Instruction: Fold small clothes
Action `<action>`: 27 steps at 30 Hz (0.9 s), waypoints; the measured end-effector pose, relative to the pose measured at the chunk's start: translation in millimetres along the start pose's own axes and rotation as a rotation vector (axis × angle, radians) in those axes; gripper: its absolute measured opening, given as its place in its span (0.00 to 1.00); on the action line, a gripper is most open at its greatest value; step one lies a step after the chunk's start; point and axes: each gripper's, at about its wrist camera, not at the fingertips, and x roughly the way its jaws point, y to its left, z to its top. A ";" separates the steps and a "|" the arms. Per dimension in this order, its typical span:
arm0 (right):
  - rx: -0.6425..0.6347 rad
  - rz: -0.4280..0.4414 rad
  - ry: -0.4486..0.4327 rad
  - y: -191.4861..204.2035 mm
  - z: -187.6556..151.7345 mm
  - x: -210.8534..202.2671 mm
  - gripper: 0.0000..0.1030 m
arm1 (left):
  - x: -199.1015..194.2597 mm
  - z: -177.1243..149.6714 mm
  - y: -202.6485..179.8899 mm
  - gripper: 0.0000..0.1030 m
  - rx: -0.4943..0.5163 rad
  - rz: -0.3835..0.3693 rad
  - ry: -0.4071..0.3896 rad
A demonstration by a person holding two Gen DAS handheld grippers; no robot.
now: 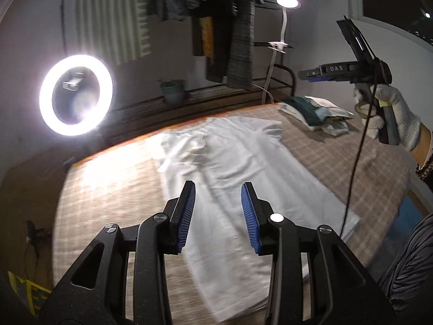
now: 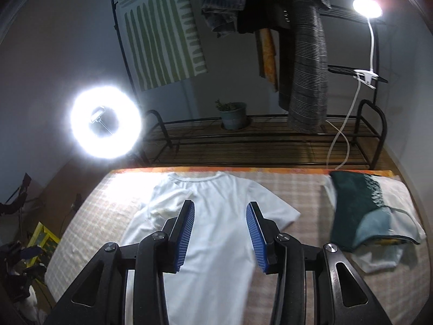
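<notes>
- While both grippers hang above the table, the left gripper [image 1: 217,216] has its jaws apart and empty, poised over the white T-shirt [image 1: 230,168] at lower centre.
- Its long axis runs from the lower frame edge up to the collar near the far table edge.
- Raised at upper right, the right gripper [image 2: 220,230] is spread and holds nothing; the left seems nearer the cloth.
- Folded clothes [image 2: 370,211] lie at right on the checked table [image 2: 297,189].
</notes>
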 end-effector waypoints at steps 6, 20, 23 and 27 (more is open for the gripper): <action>0.047 -0.020 0.023 -46.0 -19.3 -14.2 0.40 | 41.4 -29.6 -75.9 0.34 0.046 -0.108 0.054; 0.089 -0.055 0.095 -127.7 -51.4 -18.7 0.43 | 106.1 -71.3 -221.7 0.40 0.213 -0.345 0.209; 0.116 -0.036 0.113 -136.1 -55.6 -5.3 0.46 | 116.0 -76.8 -241.6 0.40 0.247 -0.347 0.237; 0.167 0.012 0.146 -146.0 -61.6 20.3 0.47 | 129.5 -83.4 -254.3 0.41 0.285 -0.317 0.270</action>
